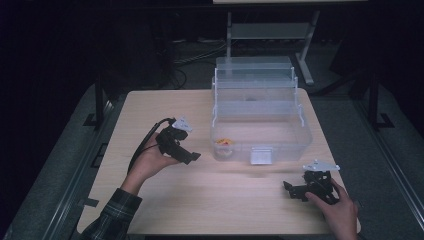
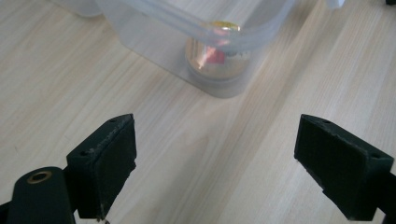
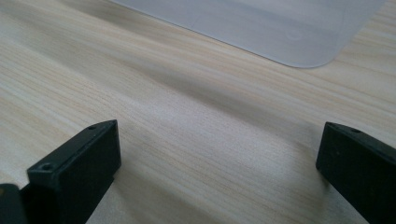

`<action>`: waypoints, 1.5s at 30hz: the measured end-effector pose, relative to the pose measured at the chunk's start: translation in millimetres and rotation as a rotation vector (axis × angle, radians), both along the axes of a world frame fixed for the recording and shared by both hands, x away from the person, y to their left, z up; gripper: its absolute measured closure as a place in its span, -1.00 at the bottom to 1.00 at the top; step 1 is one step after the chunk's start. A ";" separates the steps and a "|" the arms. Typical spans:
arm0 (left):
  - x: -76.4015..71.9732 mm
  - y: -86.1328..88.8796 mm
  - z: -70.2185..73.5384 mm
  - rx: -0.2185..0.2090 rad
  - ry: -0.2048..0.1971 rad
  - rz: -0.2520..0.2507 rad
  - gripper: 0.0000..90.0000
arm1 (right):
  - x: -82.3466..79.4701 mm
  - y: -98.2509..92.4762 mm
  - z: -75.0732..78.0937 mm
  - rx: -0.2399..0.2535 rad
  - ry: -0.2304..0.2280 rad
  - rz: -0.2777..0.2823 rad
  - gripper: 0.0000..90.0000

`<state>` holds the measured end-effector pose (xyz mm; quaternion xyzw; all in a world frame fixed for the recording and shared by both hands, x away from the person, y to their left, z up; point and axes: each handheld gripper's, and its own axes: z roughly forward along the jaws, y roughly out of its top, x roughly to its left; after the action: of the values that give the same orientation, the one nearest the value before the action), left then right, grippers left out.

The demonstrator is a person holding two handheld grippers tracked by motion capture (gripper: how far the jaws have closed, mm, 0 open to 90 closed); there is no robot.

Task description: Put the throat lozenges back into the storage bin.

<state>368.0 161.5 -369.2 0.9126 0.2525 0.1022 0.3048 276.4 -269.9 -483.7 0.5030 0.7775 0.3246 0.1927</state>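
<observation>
A: Starting at the left, what is the left gripper (image 1: pixel 192 156) doing?

B: Its jaws stand wide apart with nothing between them, aimed toward three o'clock at the near-left corner of the clear plastic box (image 1: pixel 300 131). A small round tin (image 1: pixel 223 145) with a red and yellow label sits inside that corner.

A: So the tin looks already put in?

B: I judge so; the lid stands open at twelve o'clock, and closing it seems to be what's left.

A: Which way does the box run?

B: Long axis nine to three, latch (image 1: pixel 261 155) facing six.

A: And the right gripper (image 1: pixel 290 188)?

B: At five o'clock of the box, gaping, empty, low over the wooden table (image 1: pixel 165 200).
</observation>
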 end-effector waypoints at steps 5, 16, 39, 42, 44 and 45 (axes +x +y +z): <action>-7.6 7.5 -10.3 0.001 -0.002 0.012 -0.72 | -0.1 0.0 0.0 0.002 0.001 0.002 -1.00; -23.6 25.8 -32.0 0.001 -0.005 0.044 -0.73 | 0.0 0.0 0.0 0.001 0.001 0.000 -1.00; -61.4 66.5 -63.1 -0.040 -0.052 0.121 -0.72 | 0.0 -0.1 -0.1 0.000 0.000 0.001 -1.00; -69.4 74.3 -69.2 -0.052 -0.055 0.141 -0.72 | 0.0 0.0 0.0 0.001 0.001 0.000 -1.00; -73.0 77.4 -72.8 -0.053 -0.059 0.148 -0.71 | 0.0 0.1 0.0 0.001 0.001 0.000 -1.00; -75.1 79.3 -74.8 -0.056 -0.060 0.154 -0.71 | 0.0 0.0 -0.1 0.001 0.001 0.000 -1.00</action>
<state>292.9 240.8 -444.0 0.8781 0.3154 0.1457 0.3290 276.4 -269.9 -483.8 0.5031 0.7775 0.3247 0.1922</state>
